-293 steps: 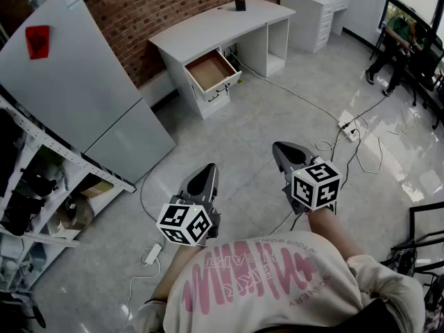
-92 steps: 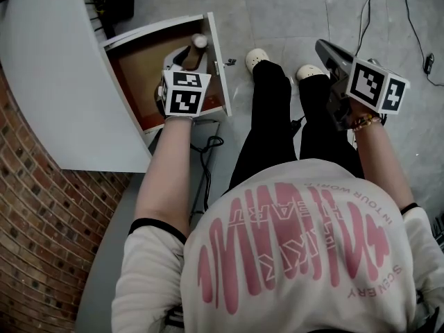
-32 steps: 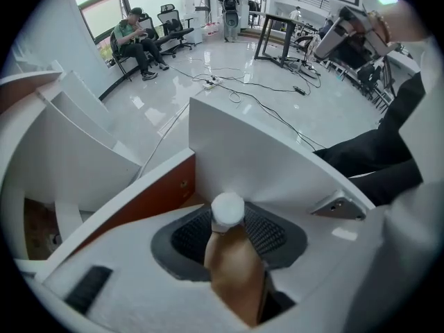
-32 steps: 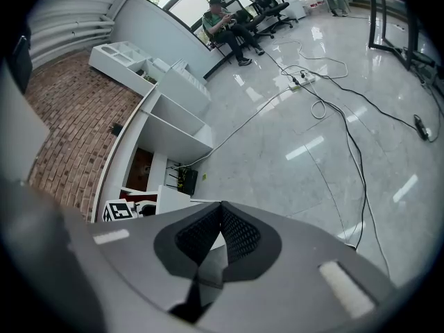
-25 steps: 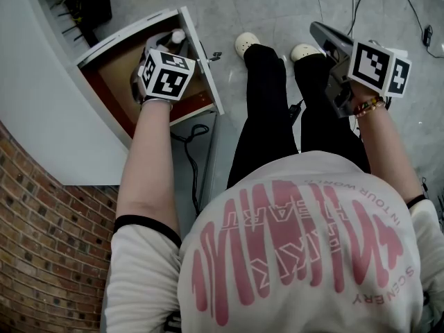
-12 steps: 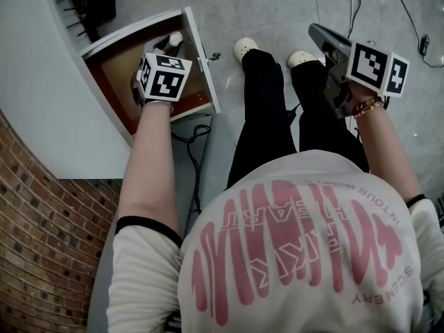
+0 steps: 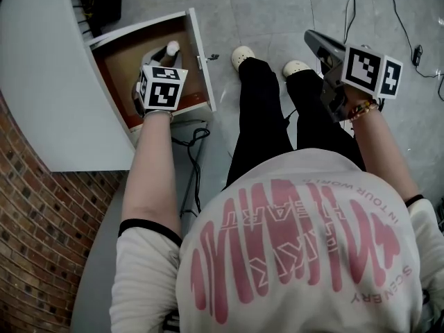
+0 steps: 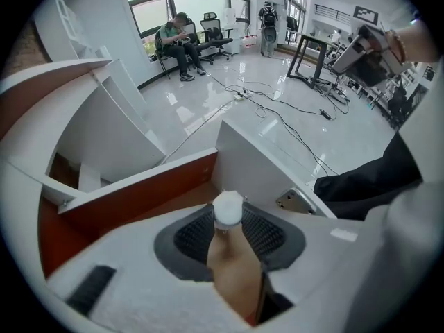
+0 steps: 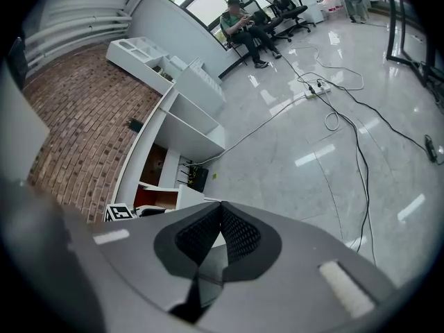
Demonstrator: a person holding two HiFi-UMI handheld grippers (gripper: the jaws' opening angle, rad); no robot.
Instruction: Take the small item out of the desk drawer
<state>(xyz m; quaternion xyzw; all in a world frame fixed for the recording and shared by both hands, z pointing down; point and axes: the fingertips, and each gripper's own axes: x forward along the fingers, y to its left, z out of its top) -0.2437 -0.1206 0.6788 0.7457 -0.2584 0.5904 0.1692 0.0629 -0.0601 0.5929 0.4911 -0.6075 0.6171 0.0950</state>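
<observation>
A person stands over one white desk (image 7: 41, 82) with its single drawer (image 7: 202, 61) pulled open, a gripper in each hand. The left gripper (image 8: 229, 222) grips the one small item in sight, a bottle (image 8: 234, 272). Its jaws have just been closing and now press on the bottle's sides. The bottle has a tan body and a round white cap (image 8: 228, 209), and it lies along the jaws with the cap poking out past the tips. In the head view it hangs over the drawer's reddish-brown inside, near the white front panel.

The right gripper (image 9: 220, 212) is held out over the grey tiled floor, well apart from the desk. Its two tips meet with nothing between them. Each gripper carries one marker cube.

Two pale shoes (image 7: 242, 55) show below black trousers, just beside the drawer front. Several cables (image 7: 361, 5) trail across the floor. In the left gripper view, one seated person (image 8: 177, 40) is visible far across the room.
</observation>
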